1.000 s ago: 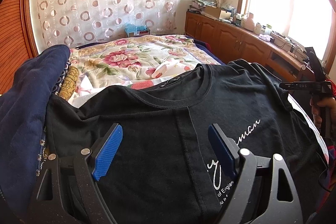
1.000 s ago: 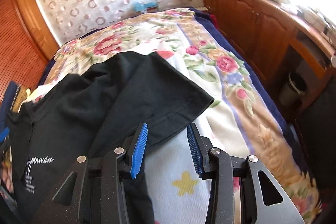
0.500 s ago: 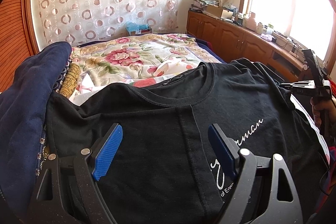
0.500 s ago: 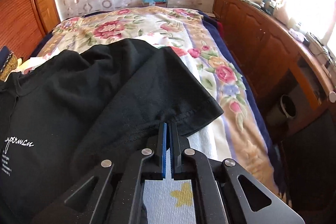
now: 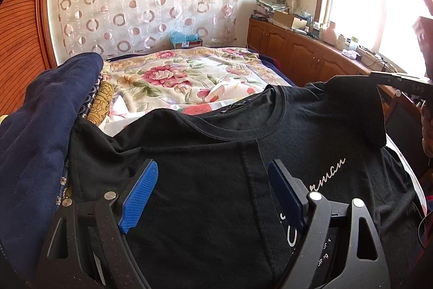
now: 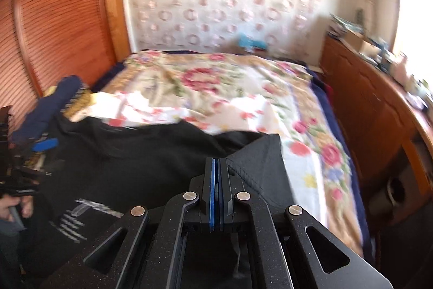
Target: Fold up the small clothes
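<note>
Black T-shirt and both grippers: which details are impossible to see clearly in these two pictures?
- Left wrist view: the white lettering on the black T-shirt is partly covered by the left gripper.
- Right wrist view: motion blur makes the lettering unreadable; the shirt's lower hem is behind the right gripper.
- Right wrist view: how much sleeve lies between the shut jaws is hidden by the jaws.
</note>
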A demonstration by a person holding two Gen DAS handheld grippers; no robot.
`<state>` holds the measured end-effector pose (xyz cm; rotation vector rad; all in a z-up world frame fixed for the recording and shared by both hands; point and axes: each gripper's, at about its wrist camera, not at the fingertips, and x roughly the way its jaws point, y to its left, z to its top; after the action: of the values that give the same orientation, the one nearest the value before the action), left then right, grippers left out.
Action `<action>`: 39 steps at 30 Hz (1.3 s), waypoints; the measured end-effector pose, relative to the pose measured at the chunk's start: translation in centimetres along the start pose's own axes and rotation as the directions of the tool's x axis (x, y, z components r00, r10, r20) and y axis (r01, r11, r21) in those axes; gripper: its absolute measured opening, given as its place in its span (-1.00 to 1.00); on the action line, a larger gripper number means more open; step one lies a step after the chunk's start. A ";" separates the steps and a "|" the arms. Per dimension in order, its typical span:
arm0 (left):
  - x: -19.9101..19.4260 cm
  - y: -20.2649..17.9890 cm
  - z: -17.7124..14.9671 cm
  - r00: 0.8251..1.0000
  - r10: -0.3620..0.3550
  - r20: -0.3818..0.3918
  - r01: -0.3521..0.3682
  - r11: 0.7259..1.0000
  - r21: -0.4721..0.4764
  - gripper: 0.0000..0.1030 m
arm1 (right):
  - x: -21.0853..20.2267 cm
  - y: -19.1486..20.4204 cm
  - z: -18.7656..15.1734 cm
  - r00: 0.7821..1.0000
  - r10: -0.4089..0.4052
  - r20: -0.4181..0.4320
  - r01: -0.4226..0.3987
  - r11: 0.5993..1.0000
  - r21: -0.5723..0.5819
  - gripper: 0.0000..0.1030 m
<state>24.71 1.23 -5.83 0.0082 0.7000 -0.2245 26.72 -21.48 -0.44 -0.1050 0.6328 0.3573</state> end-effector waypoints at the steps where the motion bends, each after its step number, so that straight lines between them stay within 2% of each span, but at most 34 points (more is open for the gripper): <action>1: 0.0 0.2 0.0 1.000 0.001 0.001 -0.001 1.000 -0.004 0.64 | 0.0 0.8 0.1 1.000 0.021 0.003 -0.021 1.000 -0.012 -0.97; 4: -0.2 0.4 0.0 1.000 0.002 0.008 -0.002 1.000 -0.014 0.64 | 0.4 2.9 0.2 0.996 0.092 0.003 -0.092 0.995 -0.037 -0.97; 7: -0.3 0.6 0.0 1.000 0.004 0.012 -0.004 1.000 -0.018 0.64 | 1.2 3.2 0.4 0.990 0.143 -0.011 -0.143 0.989 -0.046 -0.97; 8: -0.3 0.6 0.0 1.000 0.006 0.011 -0.006 1.000 -0.019 0.64 | 1.4 3.2 0.5 0.988 0.151 -0.021 -0.152 0.987 -0.052 -0.86; 11: -0.1 0.7 0.2 1.000 0.006 0.010 -0.006 1.000 -0.022 0.64 | 1.8 1.7 0.5 0.991 0.130 -0.032 -0.132 0.990 -0.058 -0.65; 16: -0.1 0.6 0.1 1.000 0.005 0.011 -0.004 1.000 -0.015 0.64 | 2.7 1.4 1.2 0.996 0.050 -0.071 -0.055 0.995 -0.078 -0.60; 20: 0.0 0.5 0.0 1.000 0.004 0.010 -0.004 1.000 -0.011 0.64 | 3.9 2.7 0.4 0.987 0.038 -0.159 -0.056 0.992 -0.109 -0.36; 24: -0.1 0.3 0.0 1.000 0.006 0.008 -0.006 1.000 -0.009 0.64 | 5.2 3.3 0.3 0.977 0.054 -0.207 -0.074 0.993 -0.089 -0.32; 31: -0.1 0.3 0.0 1.000 0.004 0.007 -0.004 1.000 -0.010 0.64 | 8.4 3.6 0.6 0.962 0.039 -0.271 -0.061 0.996 -0.071 -0.33; 33: -0.1 0.3 0.0 1.000 0.002 0.006 -0.002 1.000 -0.011 0.64 | 8.7 3.8 1.3 0.968 0.031 -0.250 -0.055 0.994 -0.092 -0.37; 34: -0.1 0.3 -0.1 1.000 0.001 0.005 -0.001 1.000 -0.011 0.64 | 8.8 3.9 1.5 0.969 0.021 -0.247 -0.048 0.993 -0.105 -0.55; 35: -0.1 0.3 -0.1 1.000 0.002 0.003 -0.002 1.000 -0.011 0.64 | 8.9 4.1 1.6 0.970 0.017 -0.244 -0.046 0.993 -0.110 -0.91; 39: -0.4 0.3 -0.1 1.000 0.001 0.011 -0.001 1.000 -0.015 0.64 | 8.7 4.4 2.2 0.973 0.024 -0.228 -0.054 0.991 -0.126 -0.95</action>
<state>24.41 1.62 -5.64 -0.0064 0.6910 -0.2182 32.87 -14.33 -3.81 -0.2626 0.8369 0.4288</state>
